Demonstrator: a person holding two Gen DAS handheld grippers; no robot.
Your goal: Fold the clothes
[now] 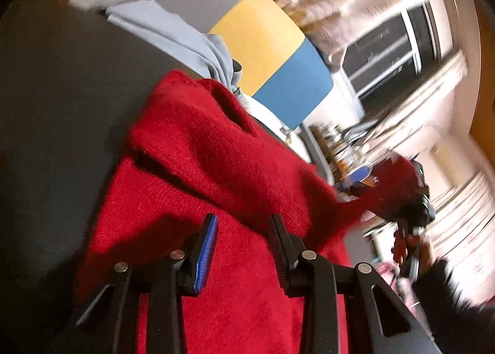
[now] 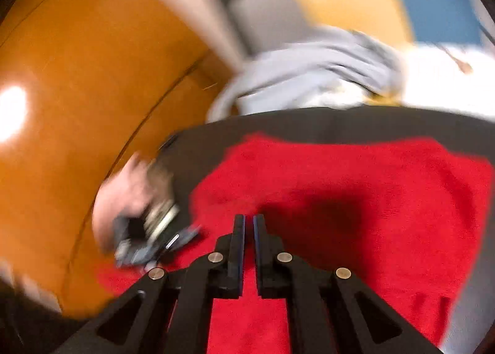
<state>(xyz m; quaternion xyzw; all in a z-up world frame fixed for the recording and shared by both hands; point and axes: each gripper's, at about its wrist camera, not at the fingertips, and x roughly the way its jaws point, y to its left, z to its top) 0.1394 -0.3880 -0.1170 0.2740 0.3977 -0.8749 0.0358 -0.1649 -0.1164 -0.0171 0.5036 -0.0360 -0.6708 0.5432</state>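
A red knit sweater (image 1: pixel 198 156) lies on a dark grey surface (image 1: pixel 62 106). My left gripper (image 1: pixel 243 219) hovers just over its near part. The jaws stand apart, and red knit shows in the gap without being pressed by the pads. In the right wrist view my right gripper (image 2: pixel 250 221) is shut above the sweater (image 2: pixel 355 187). In the left wrist view a strip of red cloth rises to the right gripper (image 1: pixel 411 208), so it seems pinched there. The blurred left gripper (image 2: pixel 154 239) and a hand (image 2: pixel 130 190) sit at the sweater's left edge.
A light grey garment (image 1: pixel 173 32) lies crumpled at the far edge of the dark surface (image 2: pixel 309 122), also visible as the grey garment (image 2: pixel 309 75). Behind it stands a grey, yellow and blue panel (image 1: pixel 263 41). An orange wooden floor (image 2: pixel 77 75) lies to the left.
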